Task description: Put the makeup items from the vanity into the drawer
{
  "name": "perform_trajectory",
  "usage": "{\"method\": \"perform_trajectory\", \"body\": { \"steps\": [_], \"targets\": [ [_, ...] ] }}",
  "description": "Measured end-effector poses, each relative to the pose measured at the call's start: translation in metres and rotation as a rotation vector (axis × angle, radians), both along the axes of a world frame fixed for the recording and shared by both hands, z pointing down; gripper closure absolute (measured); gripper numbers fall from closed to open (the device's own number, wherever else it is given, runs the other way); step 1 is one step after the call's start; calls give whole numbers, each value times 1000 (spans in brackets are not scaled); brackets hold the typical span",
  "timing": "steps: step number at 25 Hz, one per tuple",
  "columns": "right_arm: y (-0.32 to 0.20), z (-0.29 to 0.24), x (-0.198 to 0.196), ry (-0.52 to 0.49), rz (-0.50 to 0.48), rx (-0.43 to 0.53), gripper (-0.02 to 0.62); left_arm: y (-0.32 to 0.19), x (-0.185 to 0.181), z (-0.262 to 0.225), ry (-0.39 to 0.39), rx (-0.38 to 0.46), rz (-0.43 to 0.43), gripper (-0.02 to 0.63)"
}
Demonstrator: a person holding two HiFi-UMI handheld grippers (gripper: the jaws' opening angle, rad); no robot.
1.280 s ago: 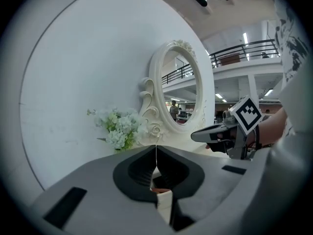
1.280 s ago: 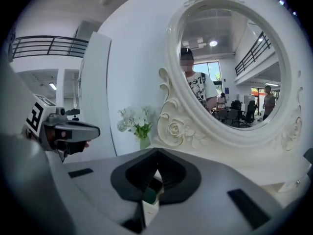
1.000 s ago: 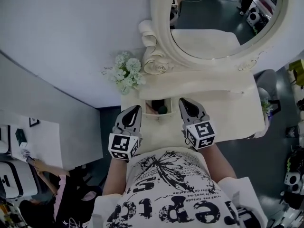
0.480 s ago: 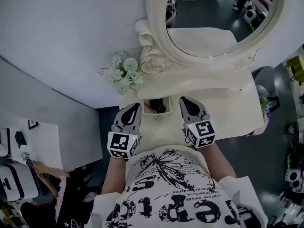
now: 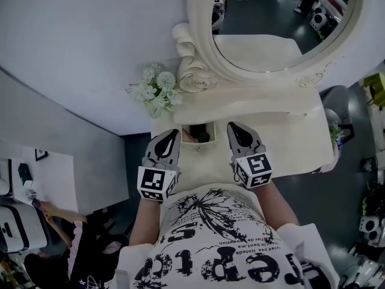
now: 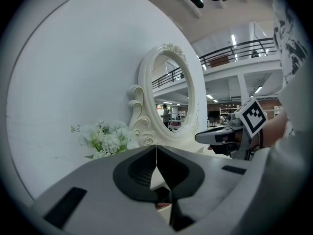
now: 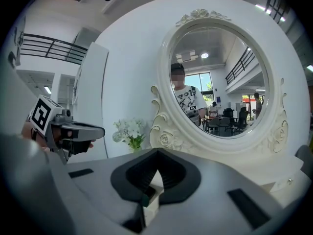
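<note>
The white vanity [image 5: 283,131] stands below me with its small drawer [image 5: 199,149] pulled out between my two grippers. Dark and pinkish makeup items [image 5: 197,135] lie in the drawer's opening; I cannot tell them apart. My left gripper [image 5: 174,135] is shut and empty at the drawer's left side. My right gripper [image 5: 232,127] is shut and empty at its right side. In the left gripper view the jaws [image 6: 156,148] meet in a thin line, and the right gripper [image 6: 215,137] shows beside them. In the right gripper view the jaws [image 7: 156,153] are closed too.
An oval mirror [image 5: 271,23] in an ornate white frame rises at the vanity's back. White flowers [image 5: 157,90] stand at its left end, a small plant [image 5: 335,134] at its right edge. A person sits at a desk [image 5: 36,185] on the far left.
The view has shifted slightly. Both grippers stay shut and hold nearly the same place beside the drawer.
</note>
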State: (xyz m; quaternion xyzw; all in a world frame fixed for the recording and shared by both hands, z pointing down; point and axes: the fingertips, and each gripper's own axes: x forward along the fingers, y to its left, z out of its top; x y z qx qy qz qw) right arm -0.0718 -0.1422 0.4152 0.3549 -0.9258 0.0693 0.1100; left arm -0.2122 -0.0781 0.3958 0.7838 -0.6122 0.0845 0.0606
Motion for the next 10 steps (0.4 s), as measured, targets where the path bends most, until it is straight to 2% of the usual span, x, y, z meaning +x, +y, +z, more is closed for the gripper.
{"method": "perform_trajectory", "body": {
  "steps": [10],
  "targets": [
    [2, -1, 0, -8, -14, -1, 578, 1, 2, -1, 4, 1, -9, 586]
  ]
}}
